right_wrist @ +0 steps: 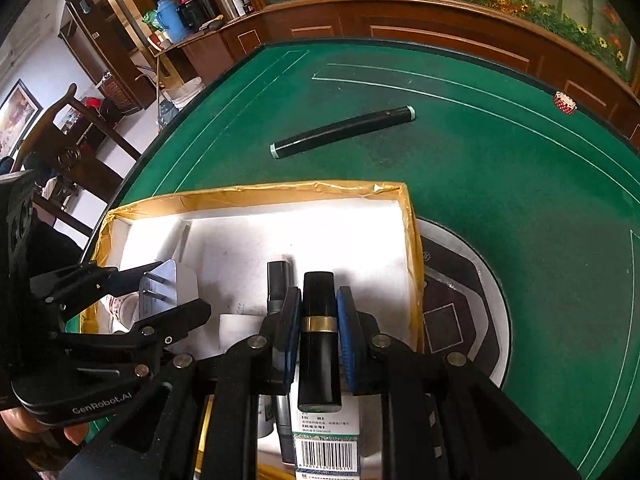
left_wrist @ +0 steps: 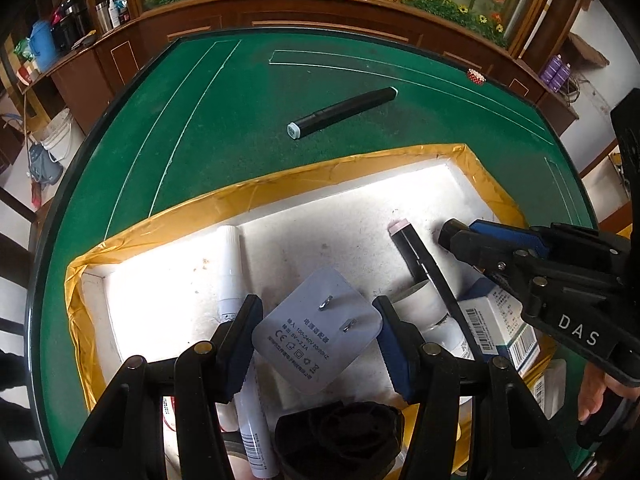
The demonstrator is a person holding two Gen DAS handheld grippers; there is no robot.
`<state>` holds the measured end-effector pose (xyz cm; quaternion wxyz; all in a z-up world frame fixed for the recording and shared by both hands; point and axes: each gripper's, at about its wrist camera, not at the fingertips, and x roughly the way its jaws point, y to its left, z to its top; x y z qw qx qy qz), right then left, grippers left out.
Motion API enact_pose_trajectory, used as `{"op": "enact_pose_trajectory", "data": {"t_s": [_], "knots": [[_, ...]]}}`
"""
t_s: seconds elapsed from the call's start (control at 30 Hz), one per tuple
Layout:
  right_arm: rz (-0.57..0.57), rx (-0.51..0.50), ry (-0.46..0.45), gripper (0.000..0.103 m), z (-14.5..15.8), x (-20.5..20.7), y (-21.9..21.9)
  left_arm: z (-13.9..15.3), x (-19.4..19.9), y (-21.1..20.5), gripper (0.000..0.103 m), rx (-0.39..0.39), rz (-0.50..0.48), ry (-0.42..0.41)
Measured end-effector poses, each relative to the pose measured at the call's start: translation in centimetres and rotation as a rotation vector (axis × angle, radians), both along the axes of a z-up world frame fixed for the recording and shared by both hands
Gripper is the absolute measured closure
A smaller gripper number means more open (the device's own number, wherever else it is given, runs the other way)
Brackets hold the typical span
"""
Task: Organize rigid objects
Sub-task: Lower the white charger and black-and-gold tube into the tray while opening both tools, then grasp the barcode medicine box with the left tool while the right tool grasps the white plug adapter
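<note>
Green felt table [left_wrist: 224, 128] carries my white box [right_wrist: 256, 194], already partly filled. Over the box, my left gripper [left_wrist: 316, 332] clamps a plug adapter [left_wrist: 316, 336], my right gripper [right_wrist: 318, 324] a black tube [right_wrist: 318, 332]. One marker [left_wrist: 340, 109] waits beyond the box.

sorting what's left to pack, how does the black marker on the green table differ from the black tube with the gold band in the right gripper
The black marker lies flat on the green table, outside the box; the black tube is over the box.
The marker is free and untouched; the tube is clamped in the right gripper.
The marker is long and slim with pale end caps; the tube is stubbier with a gold band.
Both are black and rigid.
</note>
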<state>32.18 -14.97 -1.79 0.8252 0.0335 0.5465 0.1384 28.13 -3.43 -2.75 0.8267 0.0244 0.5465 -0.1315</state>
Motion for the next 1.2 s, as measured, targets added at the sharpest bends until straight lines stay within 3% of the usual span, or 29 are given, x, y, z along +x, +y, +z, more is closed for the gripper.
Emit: {"op": "enact_pose_trajectory", "data": {"t_s": [0.2,0.33,0.47,0.73,0.93,1.2], "knots": [[-0.011,-0.007,0.002,0.081,-0.3,0.0,-0.2,-0.3,0.0,0.0,0.043,0.010,0.005,0.010],[-0.022,-0.005,-0.011,0.064,0.3,-0.2,-0.5,-0.3,-0.3,0.2,0.037,0.011,0.016,0.021],[-0.019,0.011,-0.030,0.056,1.4,-0.9,-0.8,0.9,-1.0,0.7,0.028,-0.009,0.035,-0.004],[0.006,0.057,-0.082,0.035,4.5,-4.3,-2.0,3.8,-3.9,2.7,0.027,-0.037,0.077,-0.056],[0.021,0.080,-0.068,0.032,4.9,-8.5,-4.1,4.7,-8.2,4.8,0.026,-0.071,0.134,-0.063],[-0.018,0.089,0.030,0.032,2.2,-13.4,-7.6,3.3,-13.5,4.8,0.025,-0.096,0.184,-0.008]]}}
